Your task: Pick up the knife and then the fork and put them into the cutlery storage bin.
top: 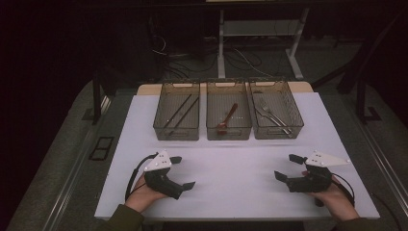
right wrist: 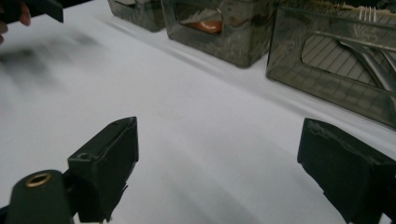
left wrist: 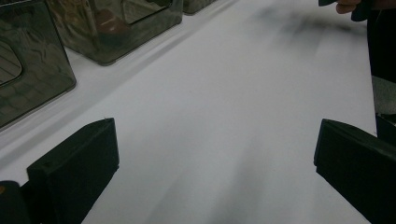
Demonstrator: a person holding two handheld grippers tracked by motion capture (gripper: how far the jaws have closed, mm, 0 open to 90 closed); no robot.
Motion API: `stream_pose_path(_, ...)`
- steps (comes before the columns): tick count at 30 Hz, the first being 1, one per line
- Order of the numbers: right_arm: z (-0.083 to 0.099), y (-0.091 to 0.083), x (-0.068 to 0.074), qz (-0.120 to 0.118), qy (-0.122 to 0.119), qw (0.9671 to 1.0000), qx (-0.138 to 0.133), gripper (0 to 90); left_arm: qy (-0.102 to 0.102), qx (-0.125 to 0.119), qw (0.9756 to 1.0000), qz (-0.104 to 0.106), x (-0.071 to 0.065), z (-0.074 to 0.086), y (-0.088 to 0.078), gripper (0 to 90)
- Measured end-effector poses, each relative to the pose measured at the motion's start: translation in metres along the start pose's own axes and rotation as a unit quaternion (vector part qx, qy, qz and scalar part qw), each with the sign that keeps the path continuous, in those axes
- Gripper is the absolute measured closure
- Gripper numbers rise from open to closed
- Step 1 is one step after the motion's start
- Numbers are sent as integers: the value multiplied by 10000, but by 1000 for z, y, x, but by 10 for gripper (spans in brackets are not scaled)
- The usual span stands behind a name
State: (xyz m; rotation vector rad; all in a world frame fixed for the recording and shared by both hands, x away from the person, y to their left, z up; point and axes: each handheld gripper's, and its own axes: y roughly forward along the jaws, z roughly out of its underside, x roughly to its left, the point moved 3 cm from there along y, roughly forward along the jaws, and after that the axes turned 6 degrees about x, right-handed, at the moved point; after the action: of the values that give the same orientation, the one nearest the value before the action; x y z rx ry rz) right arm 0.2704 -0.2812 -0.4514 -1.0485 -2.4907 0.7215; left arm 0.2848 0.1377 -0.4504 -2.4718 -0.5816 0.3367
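Note:
My left gripper (top: pixel 182 172) rests on the white table (top: pixel 231 159) at the front left, held by a hand, its jaws open and empty. In its own view the left gripper (left wrist: pixel 215 163) has only bare table between its fingers (left wrist: pixel 77 170). At the front right my right gripper (top: pixel 286 167) stands open too, pointing left toward the other one. Seen from its own camera, the right gripper (right wrist: pixel 219 158) holds nothing. Three smoky clear bins line the back: the left bin (top: pixel 176 125) with dark chopsticks (top: pixel 179 111), the middle bin (top: pixel 229 130) with a reddish spoon (top: pixel 226 120), the right bin (top: pixel 276 130) with metal forks (top: pixel 272 115).
The bins stand side by side, apart from both grippers. The right gripper view has the fork bin (right wrist: pixel 345 60) and spoon bin (right wrist: pixel 219 28) close ahead, and the other hand (right wrist: pixel 18 14) far left. A table frame and cables (top: pixel 240 57) lie on the dark floor behind.

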Motion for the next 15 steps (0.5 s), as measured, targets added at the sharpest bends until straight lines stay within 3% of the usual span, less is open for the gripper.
stream_pose_path(6, 8, 1, 0, 19, -71, 9998, 159, 119, -1, 7, 10000, -18, -1, 0, 0, 0)
stream_pose_path(15, 7, 1, 0, 46, -113, 9998, 157, 119, -6, 13, 10000, -25, -1, 1, 0, 0)
